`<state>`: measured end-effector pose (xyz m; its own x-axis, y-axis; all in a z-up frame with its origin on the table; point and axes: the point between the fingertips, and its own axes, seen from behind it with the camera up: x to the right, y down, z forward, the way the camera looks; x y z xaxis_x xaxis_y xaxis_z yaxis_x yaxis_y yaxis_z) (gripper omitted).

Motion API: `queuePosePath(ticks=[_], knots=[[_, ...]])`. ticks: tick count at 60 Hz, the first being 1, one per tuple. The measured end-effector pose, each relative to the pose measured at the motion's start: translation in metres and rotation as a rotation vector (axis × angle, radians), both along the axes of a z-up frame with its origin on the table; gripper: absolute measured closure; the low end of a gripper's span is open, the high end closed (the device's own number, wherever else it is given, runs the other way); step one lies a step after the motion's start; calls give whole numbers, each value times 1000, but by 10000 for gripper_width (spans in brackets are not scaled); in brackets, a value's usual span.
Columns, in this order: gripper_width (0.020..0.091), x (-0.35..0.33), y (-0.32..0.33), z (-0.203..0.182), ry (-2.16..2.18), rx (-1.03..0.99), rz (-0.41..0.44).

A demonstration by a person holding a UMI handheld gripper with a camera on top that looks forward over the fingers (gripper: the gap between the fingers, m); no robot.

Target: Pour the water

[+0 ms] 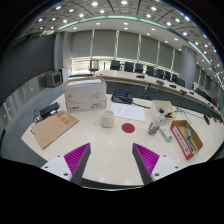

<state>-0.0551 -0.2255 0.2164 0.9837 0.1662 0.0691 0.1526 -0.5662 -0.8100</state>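
My jaws [110, 157] stand wide apart and hold nothing; the two fingers, each with a magenta pad [76, 155], reach forward over the bare near part of the pale surface [110, 140]. Nothing lies between them.

Beyond the fingers, near the middle of the surface, I see a small white cup [107, 118] standing upright. Just to its right lies a red round disc [127, 127], flat on the surface. Further right stands a small clear bottle-like item [155, 125]; I cannot tell whether it holds water. To the far right lies an open cardboard box [186, 137] with reddish contents.

On the left lies a brown flat cardboard piece [55, 128] with a red patch on it. Behind the cup sits a white boxy appliance [85, 94]. Far beyond, a long conference table with dark chairs [150, 72] runs across the room.
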Motion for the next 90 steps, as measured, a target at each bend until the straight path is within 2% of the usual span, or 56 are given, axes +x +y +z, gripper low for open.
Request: queuePosePath(ticks=[7, 9, 11, 24, 34, 49, 58, 63, 70, 75, 85, 90], knots=[[242, 37, 19, -8, 14, -9, -20], [242, 27, 10, -4, 17, -11, -29], [241, 60, 33, -15, 17, -13, -33], [240, 161, 97, -51, 1, 18, -87], [236, 220, 165, -76, 18, 105, -118], [239, 253, 277, -127, 83, 165, -121], [250, 251, 322, -155, 117, 188, -124], [312, 246, 339, -167, 135, 196, -125], [530, 247, 351, -169, 134, 228, -134], [558, 247, 354, -168, 129, 236, -129], [680, 255, 350, -161, 40, 235, -150], [679, 253, 350, -151, -35, 239, -136]])
